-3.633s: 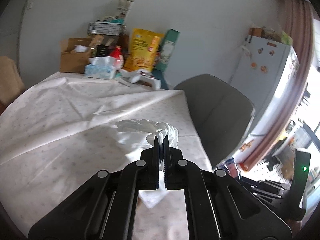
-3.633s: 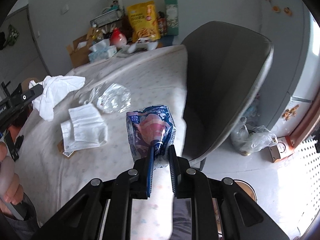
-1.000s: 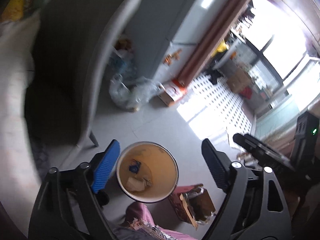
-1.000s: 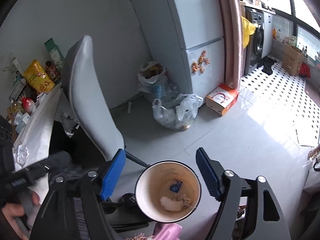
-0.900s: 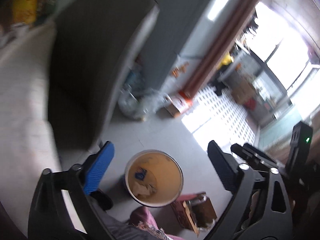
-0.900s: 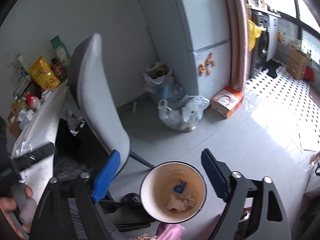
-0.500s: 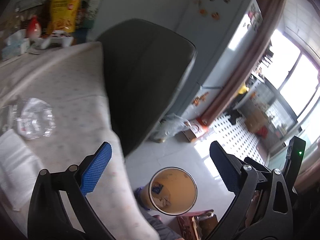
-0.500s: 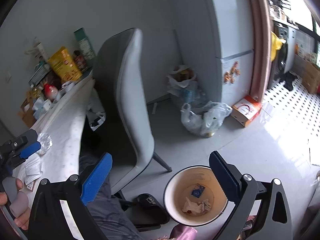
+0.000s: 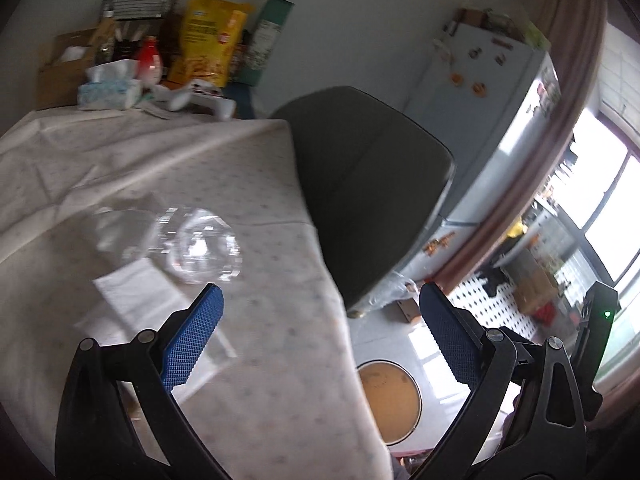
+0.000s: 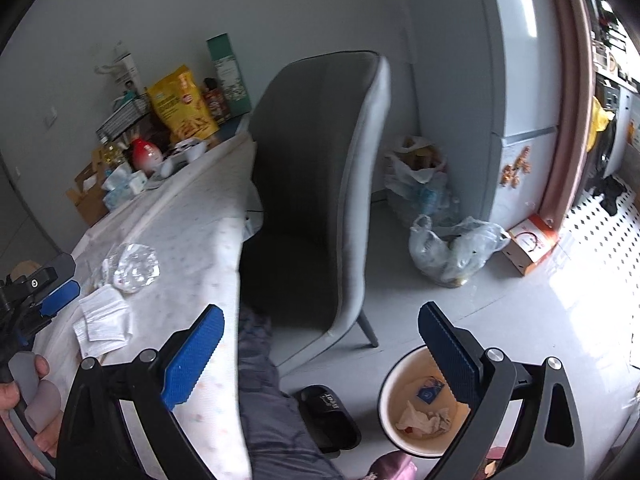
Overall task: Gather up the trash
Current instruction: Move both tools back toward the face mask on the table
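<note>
A: What are we looking at, biggest first?

B: The table (image 9: 120, 168) is lying under its pale cloth, and the grey chair (image 10: 320, 168) is standing against its right edge. On the floor beyond that edge the bin (image 10: 390, 412) is holding crumpled paper and a blue wrapper.

A: And what are we seeing left on the table?

B: A crumpled clear bag (image 9: 200, 248) is sitting near the right edge, touching folded white tissues (image 10: 106, 320).

A: How are we holding our tools?

B: The left gripper (image 9: 316, 336) and right gripper (image 10: 320, 344) are both gaping wide, gripping nothing.
</note>
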A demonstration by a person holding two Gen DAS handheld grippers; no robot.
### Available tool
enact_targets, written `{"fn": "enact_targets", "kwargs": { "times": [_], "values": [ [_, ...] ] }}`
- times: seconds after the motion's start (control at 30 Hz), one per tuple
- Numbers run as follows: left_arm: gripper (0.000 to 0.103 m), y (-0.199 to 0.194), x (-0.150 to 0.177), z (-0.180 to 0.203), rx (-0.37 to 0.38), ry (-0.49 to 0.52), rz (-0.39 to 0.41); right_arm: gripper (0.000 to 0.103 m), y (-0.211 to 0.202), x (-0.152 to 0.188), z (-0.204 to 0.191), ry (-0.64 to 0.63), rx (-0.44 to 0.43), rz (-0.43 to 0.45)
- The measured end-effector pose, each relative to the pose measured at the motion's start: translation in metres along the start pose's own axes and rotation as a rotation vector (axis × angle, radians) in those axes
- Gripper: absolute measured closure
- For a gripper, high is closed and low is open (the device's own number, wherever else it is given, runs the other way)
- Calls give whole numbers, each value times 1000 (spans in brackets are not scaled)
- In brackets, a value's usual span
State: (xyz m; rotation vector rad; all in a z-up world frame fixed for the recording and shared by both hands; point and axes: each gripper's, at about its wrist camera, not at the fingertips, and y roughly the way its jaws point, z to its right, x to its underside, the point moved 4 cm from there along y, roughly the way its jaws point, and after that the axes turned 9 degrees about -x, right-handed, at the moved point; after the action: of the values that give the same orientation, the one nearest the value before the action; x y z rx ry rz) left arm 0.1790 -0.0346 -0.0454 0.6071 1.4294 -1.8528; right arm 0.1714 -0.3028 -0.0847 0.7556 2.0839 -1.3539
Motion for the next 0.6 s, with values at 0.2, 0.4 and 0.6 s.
{"fn": "enact_targets", "kwargs": {
  "times": [0.2, 0.4, 0.6],
  "values": [
    [6, -14, -1, -37, -35, -52, 27, 8, 13, 1, -35, -49, -41, -28],
    [6, -34, -2, -80, -81, -104, 63, 8, 25, 4, -81, -124, -108, -54],
    [6, -48, 2, -117, -132, -148, 79, 26, 48, 12, -126, -178, -184, -119]
  ]
}}
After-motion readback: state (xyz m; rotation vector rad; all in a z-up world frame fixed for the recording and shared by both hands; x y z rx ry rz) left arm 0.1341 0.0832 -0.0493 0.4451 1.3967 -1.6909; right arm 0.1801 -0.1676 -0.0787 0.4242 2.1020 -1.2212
